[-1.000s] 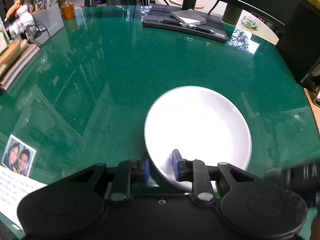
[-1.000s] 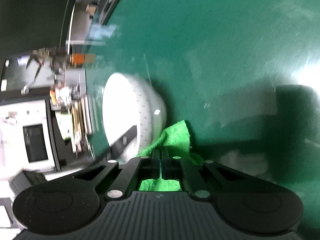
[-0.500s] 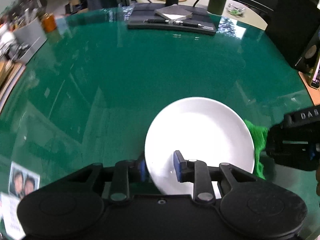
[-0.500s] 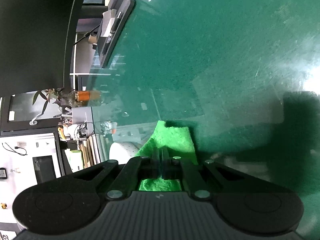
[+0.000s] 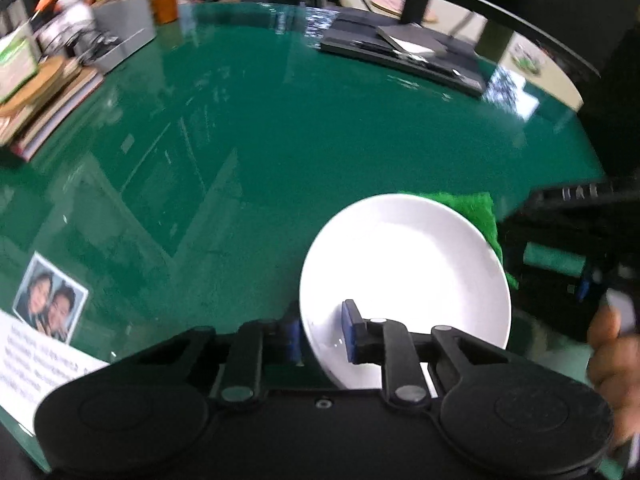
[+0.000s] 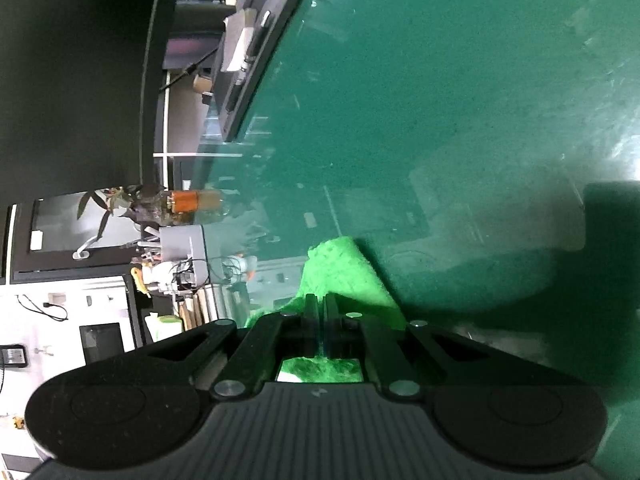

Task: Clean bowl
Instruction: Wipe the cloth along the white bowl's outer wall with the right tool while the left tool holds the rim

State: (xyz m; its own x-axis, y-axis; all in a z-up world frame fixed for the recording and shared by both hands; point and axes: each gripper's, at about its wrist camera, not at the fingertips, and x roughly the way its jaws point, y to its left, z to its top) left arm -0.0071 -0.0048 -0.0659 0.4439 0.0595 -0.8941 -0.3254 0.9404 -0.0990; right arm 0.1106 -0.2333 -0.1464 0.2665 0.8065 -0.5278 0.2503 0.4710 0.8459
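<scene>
A white bowl (image 5: 412, 272) is held above the green glass table (image 5: 260, 152). My left gripper (image 5: 322, 334) is shut on the bowl's near rim, one blue pad (image 5: 349, 330) inside, the other outside. A bright green cloth (image 5: 482, 216) shows behind the bowl's far right rim. My right gripper (image 6: 321, 312) is shut on that green cloth (image 6: 344, 272); its black body (image 5: 568, 240) shows at the right of the left wrist view. The bowl is not visible in the right wrist view.
A black tray with a notebook and pens (image 5: 404, 52) lies at the table's far edge. A grey organiser (image 5: 124, 36), an orange jar (image 5: 165, 6) and stacked books (image 5: 48, 92) stand far left. A photo and paper (image 5: 50, 304) lie near left.
The green cloth and right gripper have moved up behind the bowl's far right rim. The bowl has left the right wrist view. The left gripper keeps its hold.
</scene>
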